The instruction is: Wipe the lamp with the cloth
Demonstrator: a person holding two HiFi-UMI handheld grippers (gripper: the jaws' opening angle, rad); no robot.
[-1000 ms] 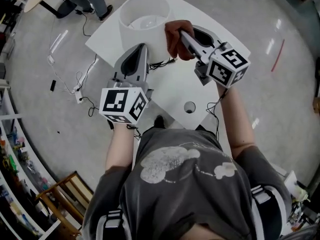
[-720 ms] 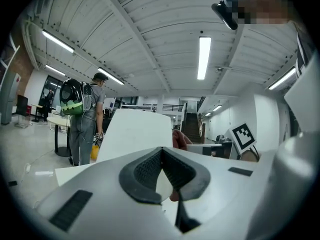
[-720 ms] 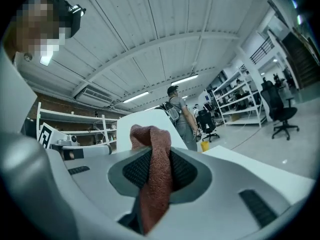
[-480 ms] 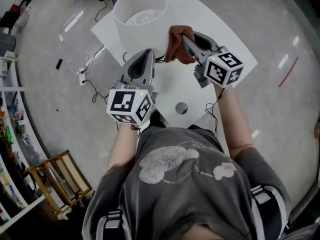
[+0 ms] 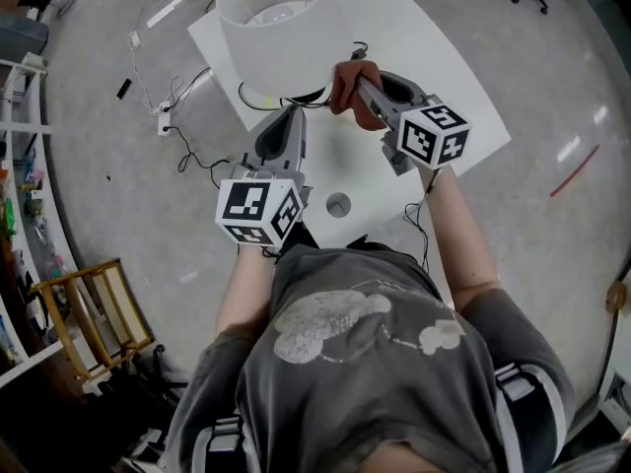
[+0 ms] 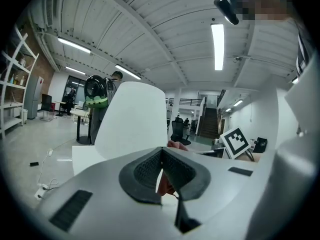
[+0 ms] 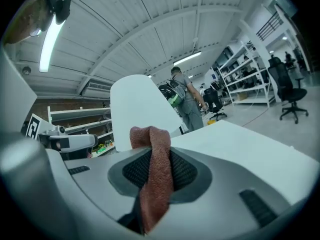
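Pinching cloth (image 7: 156,156), right tool (image 5: 362,77), beside lamp (image 5: 281,33)

No words, numbers or brand names can be read anywhere. The only signs are black-and-white square marker patterns: one set on the cube (image 5: 258,210) of the left claw (image 5: 283,116), another on the cube (image 5: 434,134) of the right claw (image 5: 357,75). They are coded shapes, not letters. The pale print on the person's grey shirt (image 5: 360,328) is a figure with no legible lettering.
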